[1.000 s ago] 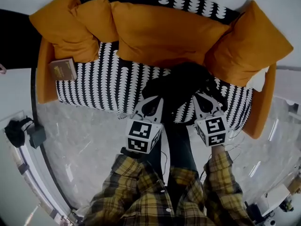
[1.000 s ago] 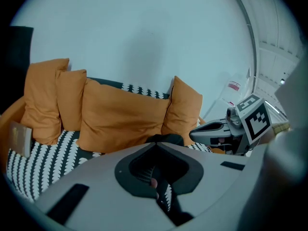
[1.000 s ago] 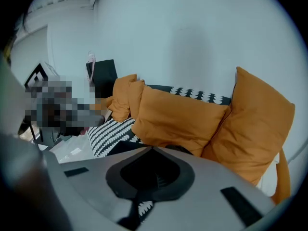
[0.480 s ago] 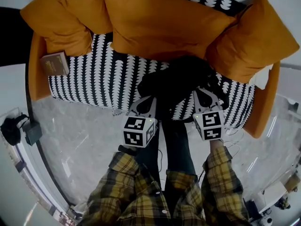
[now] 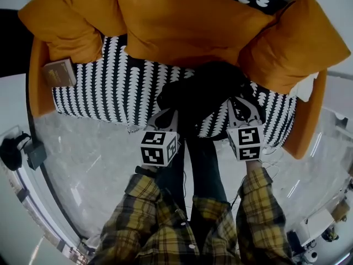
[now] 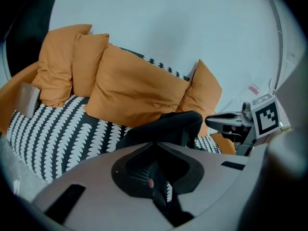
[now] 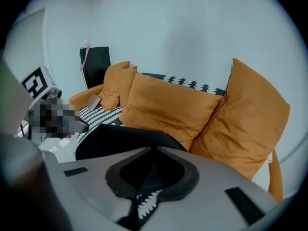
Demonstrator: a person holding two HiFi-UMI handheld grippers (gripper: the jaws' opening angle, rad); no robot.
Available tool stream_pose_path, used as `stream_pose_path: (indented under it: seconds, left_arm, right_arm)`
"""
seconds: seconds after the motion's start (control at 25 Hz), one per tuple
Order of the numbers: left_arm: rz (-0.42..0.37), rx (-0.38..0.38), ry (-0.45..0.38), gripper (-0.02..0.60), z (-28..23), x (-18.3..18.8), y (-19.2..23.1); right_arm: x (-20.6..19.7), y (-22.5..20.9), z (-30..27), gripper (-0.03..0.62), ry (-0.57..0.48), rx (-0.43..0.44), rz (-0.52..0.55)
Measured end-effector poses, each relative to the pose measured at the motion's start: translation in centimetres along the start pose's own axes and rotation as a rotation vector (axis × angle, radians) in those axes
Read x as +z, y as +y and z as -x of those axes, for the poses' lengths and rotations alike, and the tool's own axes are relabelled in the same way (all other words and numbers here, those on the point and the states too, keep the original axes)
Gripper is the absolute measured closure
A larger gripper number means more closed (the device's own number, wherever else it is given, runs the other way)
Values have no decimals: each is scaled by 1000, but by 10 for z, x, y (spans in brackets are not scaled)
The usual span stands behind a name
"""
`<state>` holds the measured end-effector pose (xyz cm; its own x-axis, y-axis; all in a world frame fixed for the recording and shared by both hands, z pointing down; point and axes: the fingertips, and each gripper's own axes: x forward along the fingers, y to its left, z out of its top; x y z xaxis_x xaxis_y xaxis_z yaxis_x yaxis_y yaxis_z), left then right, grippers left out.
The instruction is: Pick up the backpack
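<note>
Black backpack (image 5: pixel 212 90) is found on the patterned sofa seat (image 5: pixel 110 87), right of centre, near the front edge. The left gripper (image 5: pixel 167 116) and right gripper (image 5: pixel 241 108) are each clamped on its dark strap fabric. It is judged soft, slumping and probably light, so the straps are judged the best hold.

Backpack (image 5: pixel 209 93) on the sofa (image 5: pixel 110 87): black cloth, matt, lying in soft folds.
Sofa seat: cloth with a black-and-white print, matt.
Cushions (image 5: pixel 176 32) at the back of the sofa: orange cloth, matt, creased.
Floor (image 5: pixel 94 159) in front of the sofa: pale, smooth, glossy, with reflections.
Left tool (image 6: pixel 156 145) and right tool (image 7: pixel 156 148): smooth grey plastic shells, matt.
Shirt (image 5: pixel 165 231): plaid cloth.
</note>
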<state>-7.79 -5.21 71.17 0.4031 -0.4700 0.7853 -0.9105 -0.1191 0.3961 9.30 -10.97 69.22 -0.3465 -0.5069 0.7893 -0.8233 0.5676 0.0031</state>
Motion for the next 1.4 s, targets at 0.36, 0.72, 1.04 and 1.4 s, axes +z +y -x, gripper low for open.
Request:
stream_pose_path:
  seconds: [0.36,0.72,1.04,1.4]
  left_arm:
    - [15,53,43,311,-12,-8,9]
    - [50,111,89,258,-26,-36,29]
    - [66,100,160,258,-46,-60,29]
    - [151,110,214,258,-72,-82,31]
  right_arm:
    - [14,-10,-6,333,-21,35,74]
    - [2,-11,-38,266,67,118,196]
    - [-3,-18,-61,261,114,177,249]
    - [-13,-13,-84,261,209,278,302]
